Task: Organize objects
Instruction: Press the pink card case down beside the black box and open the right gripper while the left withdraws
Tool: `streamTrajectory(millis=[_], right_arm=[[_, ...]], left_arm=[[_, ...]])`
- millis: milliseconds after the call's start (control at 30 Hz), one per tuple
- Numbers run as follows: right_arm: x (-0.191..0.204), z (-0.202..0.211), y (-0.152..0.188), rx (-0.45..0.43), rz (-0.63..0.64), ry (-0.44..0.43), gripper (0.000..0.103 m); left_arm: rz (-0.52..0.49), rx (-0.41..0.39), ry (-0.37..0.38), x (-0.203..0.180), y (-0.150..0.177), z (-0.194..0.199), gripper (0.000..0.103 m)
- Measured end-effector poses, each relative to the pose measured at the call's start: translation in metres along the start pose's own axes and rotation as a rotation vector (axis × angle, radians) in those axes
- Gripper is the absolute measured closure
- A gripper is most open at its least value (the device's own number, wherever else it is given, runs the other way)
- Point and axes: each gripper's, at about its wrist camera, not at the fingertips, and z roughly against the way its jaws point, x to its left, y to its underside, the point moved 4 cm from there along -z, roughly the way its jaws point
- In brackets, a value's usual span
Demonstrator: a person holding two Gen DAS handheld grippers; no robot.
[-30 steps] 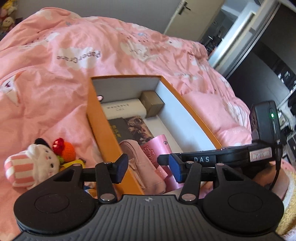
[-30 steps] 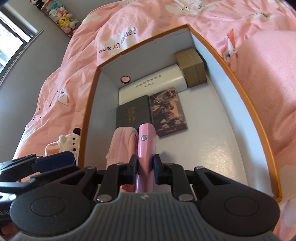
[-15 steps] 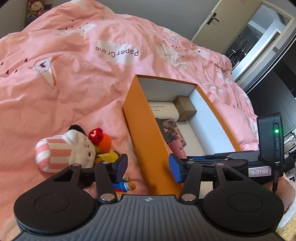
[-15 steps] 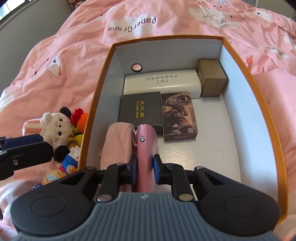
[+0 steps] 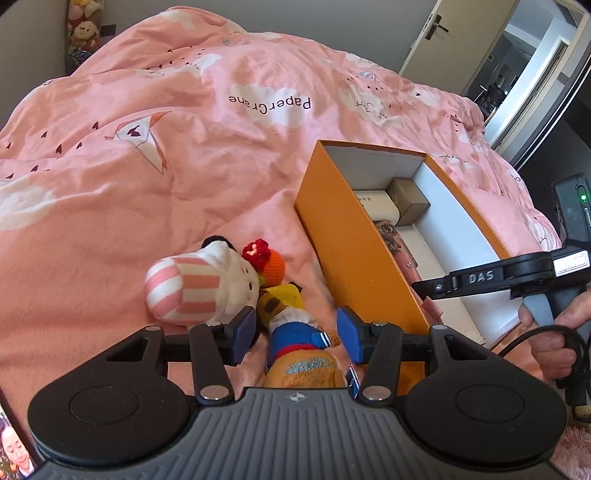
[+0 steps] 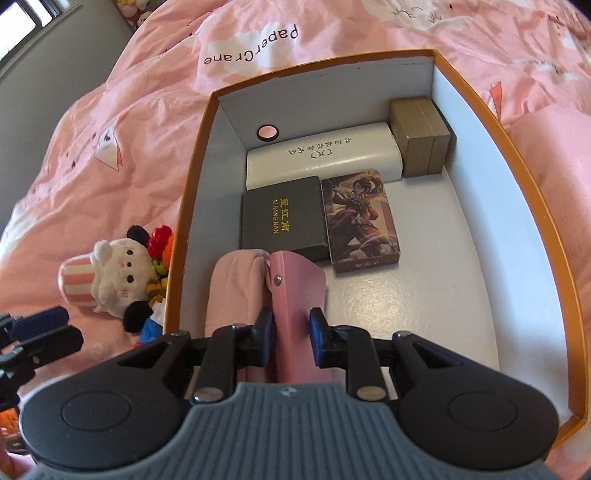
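An orange box [image 6: 192, 206] lies on the pink bed and holds a white case [image 6: 325, 155], a brown box [image 6: 421, 136], a black box [image 6: 282, 218], a card pack [image 6: 360, 221] and a pink pouch [image 6: 232, 295]. My right gripper [image 6: 291, 336] reaches into its near end with a pink wallet [image 6: 295, 288] between the pads. Its jaws are opening, and both pads still touch the wallet. My left gripper [image 5: 295, 339] hangs open over the toys left of the box: a white plush with a striped hat [image 5: 207, 288], an orange crochet toy [image 5: 273, 266] and a blue-and-orange doll [image 5: 299, 354].
A rumpled pink duvet [image 5: 184, 166] covers the whole bed. A hand [image 5: 554, 332] holds the right tool [image 5: 480, 277] over the box. More plush toys [image 5: 83, 29] sit in the far corner, a door [image 5: 436, 33] stands behind the bed, and a phone screen [image 5: 14, 443] shows at the lower left.
My left gripper moved left from above the box to above the plush toys. The right jaws widened a little, and the wallet now shows more of its broad face.
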Motion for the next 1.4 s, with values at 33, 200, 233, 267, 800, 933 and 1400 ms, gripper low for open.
streamTrajectory(millis=[33,200,233,267,800,933,1400], right_arm=[[-0.002,0.003,0.0,-0.004,-0.01,-0.009,0.079],[-0.006,-0.001,0.003,0.009,-0.035,-0.041,0.08],[-0.006,-0.002,0.003,0.005,-0.032,-0.046,0.08],[-0.006,-0.002,0.004,0.001,-0.027,-0.046,0.08],[-0.005,0.001,0.005,-0.033,0.018,0.017,0.077],[-0.007,0.004,0.003,-0.052,0.023,0.031,0.071],[-0.015,0.004,0.005,-0.044,-0.022,-0.01,0.072]], left_arm=[[-0.001,-0.002,-0.002,0.001,0.0,0.002,0.044],[-0.075,-0.026,-0.033,0.006,0.006,0.015,0.044],[-0.105,-0.036,-0.051,0.007,0.008,0.019,0.044],[-0.144,-0.048,-0.078,0.009,0.011,0.024,0.044],[-0.642,-0.1,-0.689,0.066,0.043,0.038,0.042],[-0.671,-0.228,-0.758,0.066,0.021,0.05,0.042],[-0.537,-0.223,-0.513,0.029,-0.006,0.048,0.035]])
